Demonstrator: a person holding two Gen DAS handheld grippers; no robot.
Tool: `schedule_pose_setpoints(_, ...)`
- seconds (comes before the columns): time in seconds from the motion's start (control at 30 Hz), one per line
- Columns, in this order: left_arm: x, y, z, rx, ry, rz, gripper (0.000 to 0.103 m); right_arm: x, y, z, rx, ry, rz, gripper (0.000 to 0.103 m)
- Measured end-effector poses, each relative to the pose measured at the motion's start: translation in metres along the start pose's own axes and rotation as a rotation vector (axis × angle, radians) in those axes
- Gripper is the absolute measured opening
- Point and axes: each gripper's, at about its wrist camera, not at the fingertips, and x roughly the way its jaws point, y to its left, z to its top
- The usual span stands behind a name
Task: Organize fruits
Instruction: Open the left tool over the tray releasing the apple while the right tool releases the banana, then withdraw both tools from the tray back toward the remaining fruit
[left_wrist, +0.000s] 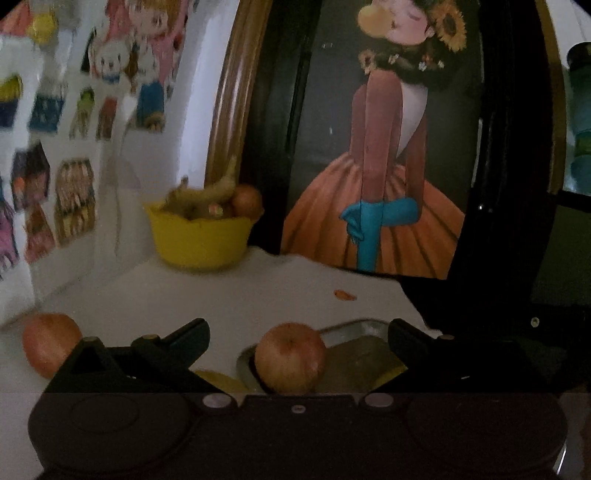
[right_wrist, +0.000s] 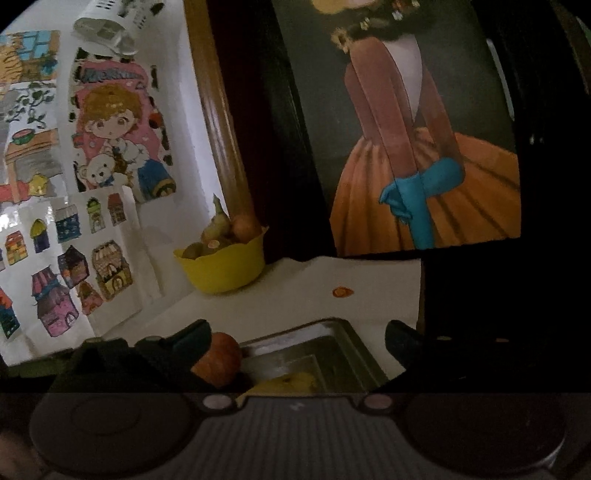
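round reddish-orange apple is sitting between the wide-open fingers of the left gripper, at the rim of a shallow metal tray. right gripper is hovering open over that tray, beyond it a yellow bowl of fruit.

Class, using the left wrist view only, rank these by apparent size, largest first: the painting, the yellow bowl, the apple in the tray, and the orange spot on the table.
1. Painting
2. Yellow bowl
3. Apple, though nearness to the camera inflates it
4. Orange spot
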Motion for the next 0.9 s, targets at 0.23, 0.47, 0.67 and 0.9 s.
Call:
schedule_pose_setpoints(0.23,-0.043,0.004,0.005,0.015,-0.025,0.024,0.102,-0.034,0.021,0.009,-0.01,-0.04,0.002,0.103)
schedule_pose_setpoints(0.47,-0.095,0.027,0.01,-0.001,-0.049,0.061,0.102,-0.07,0.048,0.015,-0.037,-0.063,0.011,0.103)
schedule_pose_setpoints(0.67,-0.135,0.058,0.007,-0.012,-0.061,0.117,0.102,-0.094,0.079,0.009,-0.067,-0.057,0.041,0.103)
schedule_pose_setpoints(0.9,-0.178,0.096,-0.01,-0.021,-0.061,0.216,0.102,-0.105,0.115,-0.015,-0.113,-0.011,0.091,0.103)
